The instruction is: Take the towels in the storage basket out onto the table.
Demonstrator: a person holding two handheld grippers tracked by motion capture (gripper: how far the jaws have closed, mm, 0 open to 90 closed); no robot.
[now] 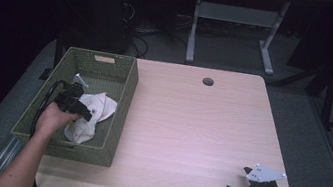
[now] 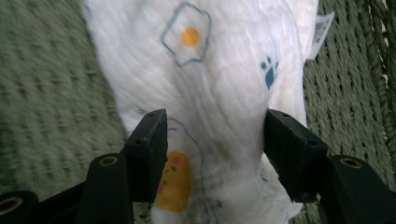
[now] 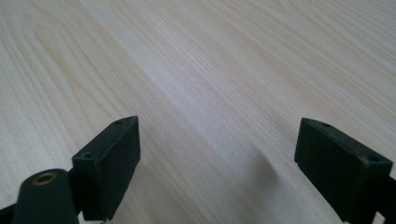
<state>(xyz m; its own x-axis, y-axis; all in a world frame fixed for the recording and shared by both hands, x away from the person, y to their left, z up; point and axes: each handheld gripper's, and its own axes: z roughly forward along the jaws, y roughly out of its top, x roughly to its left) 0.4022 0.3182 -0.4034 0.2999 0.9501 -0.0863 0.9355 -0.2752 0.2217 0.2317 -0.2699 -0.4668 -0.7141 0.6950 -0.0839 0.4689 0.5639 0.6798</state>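
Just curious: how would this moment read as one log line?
left tongs: open, astride printed white cloth in green woven basket | right tongs: open, over bare wooden table

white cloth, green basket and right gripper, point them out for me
white cloth (image 2: 224,79), left gripper view, on its printed middle
green basket (image 1: 123,112), high view, on its right wall
right gripper (image 1: 238,181), high view, between its fingertips

A crumpled white printed cloth (image 1: 93,112) lies inside the green woven basket (image 1: 121,111).

A pale wooden table (image 1: 199,129) stands on grey floor (image 1: 299,135) in a dark room.
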